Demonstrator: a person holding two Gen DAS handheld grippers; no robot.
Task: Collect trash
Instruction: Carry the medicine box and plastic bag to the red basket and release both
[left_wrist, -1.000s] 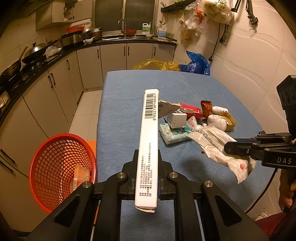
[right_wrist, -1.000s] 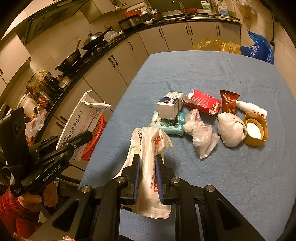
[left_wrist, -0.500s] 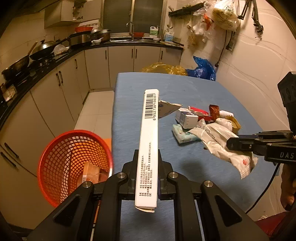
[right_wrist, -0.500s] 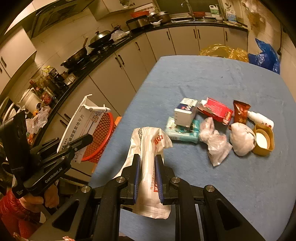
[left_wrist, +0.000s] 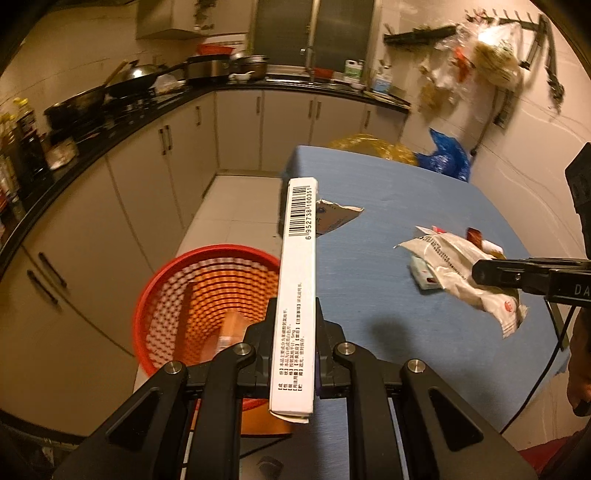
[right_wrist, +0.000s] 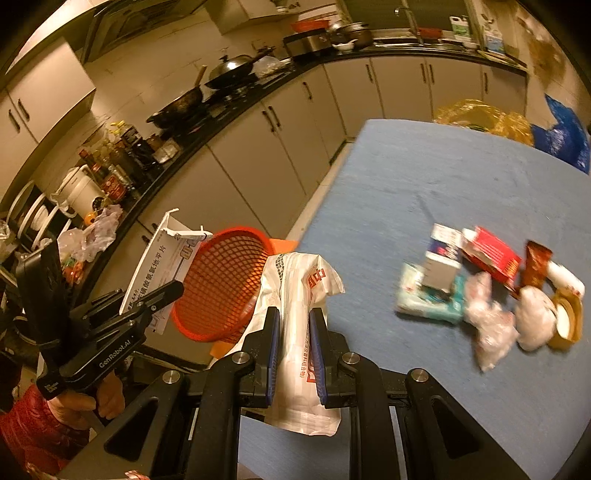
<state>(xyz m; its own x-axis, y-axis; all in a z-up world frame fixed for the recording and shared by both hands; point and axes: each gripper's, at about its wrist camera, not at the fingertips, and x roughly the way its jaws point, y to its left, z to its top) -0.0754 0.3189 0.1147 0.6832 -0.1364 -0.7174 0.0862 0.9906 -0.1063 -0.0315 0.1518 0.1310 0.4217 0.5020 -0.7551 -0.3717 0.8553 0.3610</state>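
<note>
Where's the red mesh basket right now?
The red mesh plastic basket stands on the floor off the blue table's left edge, by the beige cabinets; in the left wrist view it shows just left of the held white flat carton.

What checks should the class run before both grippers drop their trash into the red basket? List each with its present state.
1. Left gripper shut on box: ok.
2. Right gripper shut on bag: ok.
3. Basket has room: ok, only one item inside.
4. Box over the basket mouth: cannot tell; it overlaps the rim in the left view.
5. Bag over the basket: not ok, it hangs by the table edge.
6. Other trash left on table: not ok.
</note>
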